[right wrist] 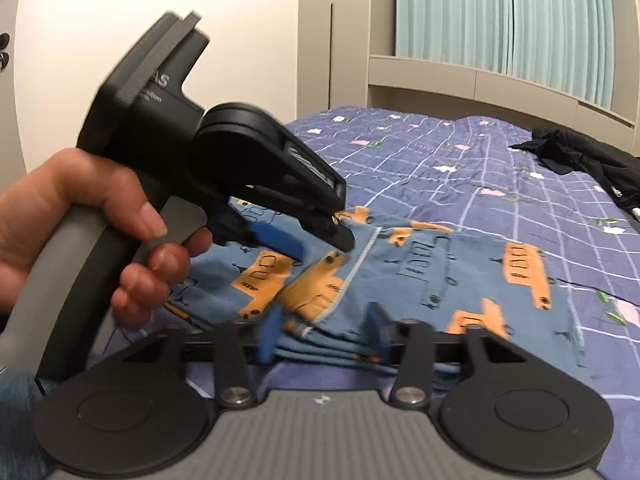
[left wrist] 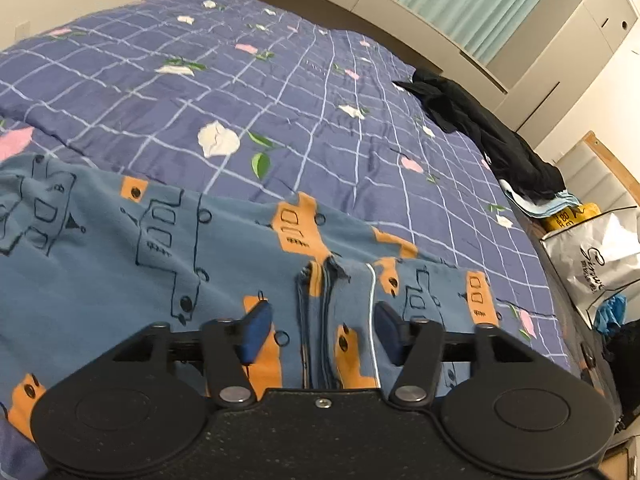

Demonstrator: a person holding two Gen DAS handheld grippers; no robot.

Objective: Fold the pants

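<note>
The pants point(left wrist: 168, 248), blue with orange and outlined bus prints, lie spread on the bed point(left wrist: 304, 92) over its purple checked cover with flowers, at the near edge of the bed. The left gripper point(left wrist: 322, 330) hovers over a bunched ridge of the pants where a seam and a pale piping line run; its jaws stand wide, the blue pads on either side of the ridge and not pressing it. In the right wrist view a hand point(right wrist: 80, 232) holds the left gripper by its grey handle, above the cloth. The right gripper point(right wrist: 326, 330) sits low at the folded edge of the pants, jaws wide too, layered fabric between the pads but not pinched. Dark clothes point(left wrist: 480, 128) lie heaped at the far right side of the bed, and a white bag point(left wrist: 596, 260) stands beside it.
</note>
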